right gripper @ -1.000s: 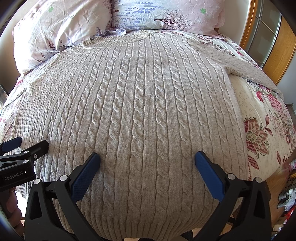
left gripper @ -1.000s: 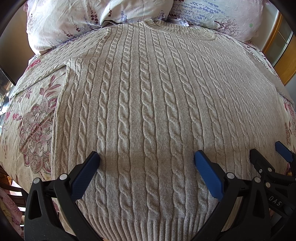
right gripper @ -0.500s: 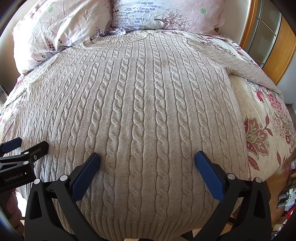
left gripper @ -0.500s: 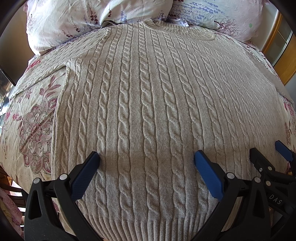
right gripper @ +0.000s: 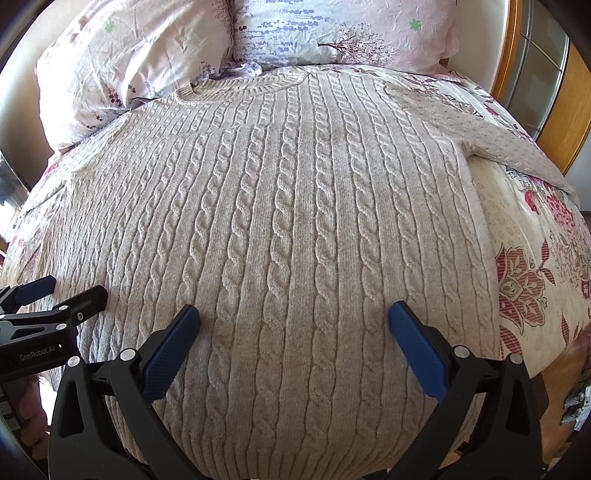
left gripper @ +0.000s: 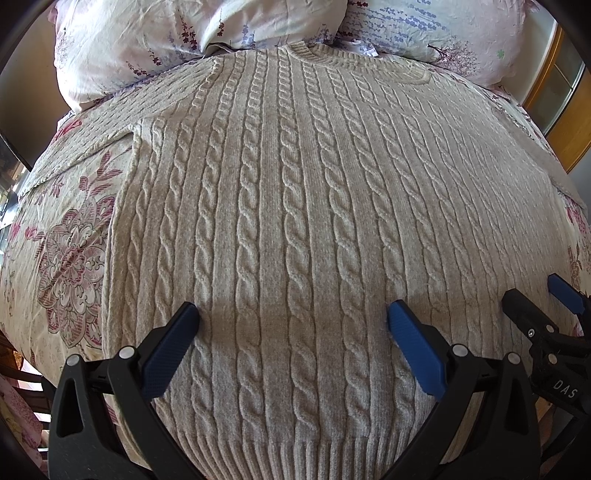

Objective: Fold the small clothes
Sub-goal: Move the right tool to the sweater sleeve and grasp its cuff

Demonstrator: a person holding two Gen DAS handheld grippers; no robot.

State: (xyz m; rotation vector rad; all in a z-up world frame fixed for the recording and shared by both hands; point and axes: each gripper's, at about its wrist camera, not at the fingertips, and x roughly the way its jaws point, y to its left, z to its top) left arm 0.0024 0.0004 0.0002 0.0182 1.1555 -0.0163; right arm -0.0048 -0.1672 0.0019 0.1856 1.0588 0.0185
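Across the bed [left gripper: 66,229] lies a flat cable-knit sweater [left gripper: 295,221]; left tongs [left gripper: 291,317] and right tongs [right gripper: 293,317] hover released over its hem.

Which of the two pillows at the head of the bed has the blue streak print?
The pillow on the right, behind the beige cable-knit sweater's neckline. It shows blue streaks and a small tree; the left pillow is plain pink with scattered sprigs.

Sunlit floral bed [right gripper: 532,258], pillows [right gripper: 332,33], wooden frame [right gripper: 561,110]
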